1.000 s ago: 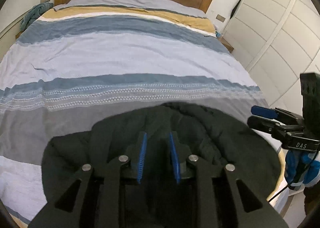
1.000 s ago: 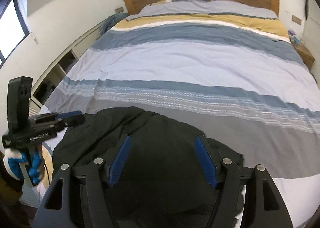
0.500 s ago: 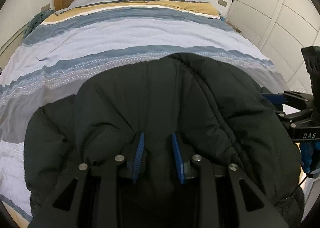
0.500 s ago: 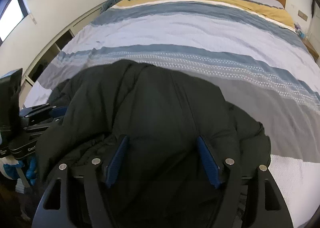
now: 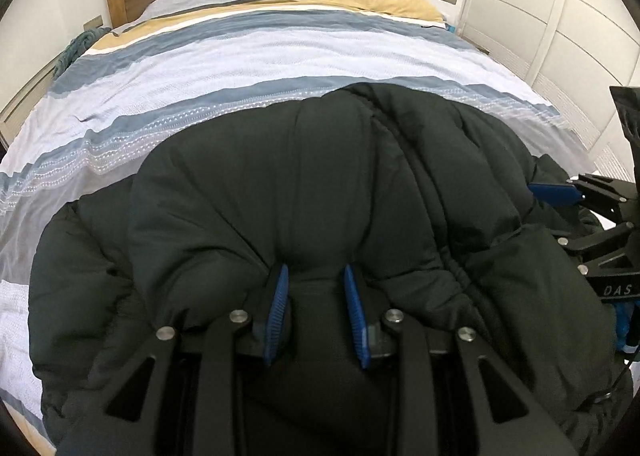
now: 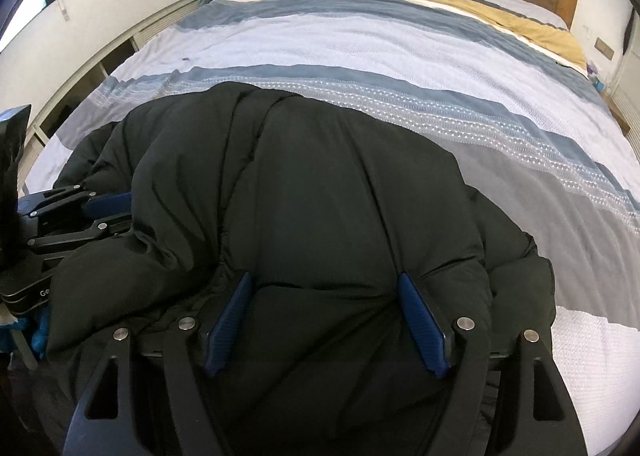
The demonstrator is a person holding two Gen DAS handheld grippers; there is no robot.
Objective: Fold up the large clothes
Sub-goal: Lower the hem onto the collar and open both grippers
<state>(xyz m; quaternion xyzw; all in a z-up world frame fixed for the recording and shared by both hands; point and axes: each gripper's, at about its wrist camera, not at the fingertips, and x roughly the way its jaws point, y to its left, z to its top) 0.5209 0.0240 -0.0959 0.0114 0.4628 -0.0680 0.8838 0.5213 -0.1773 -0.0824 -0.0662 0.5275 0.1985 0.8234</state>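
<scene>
Left wrist view: we see our left gripper (image 5: 314, 282) with its jaws narrowed onto a bunched fold of the black puffer jacket (image 5: 320, 192), which lies heaped on the striped duvet (image 5: 280, 52) at the near end of the bed. Right wrist view shows our right gripper (image 6: 326, 292), jaws wider, with padded jacket fabric bulging between the blue pads (image 6: 420, 320) and touching them.

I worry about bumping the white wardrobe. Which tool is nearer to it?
Right. The right tool grips the black puffer jacket on the side toward the wardrobe; the left tool grips it farther away, with the right tool between.
</scene>
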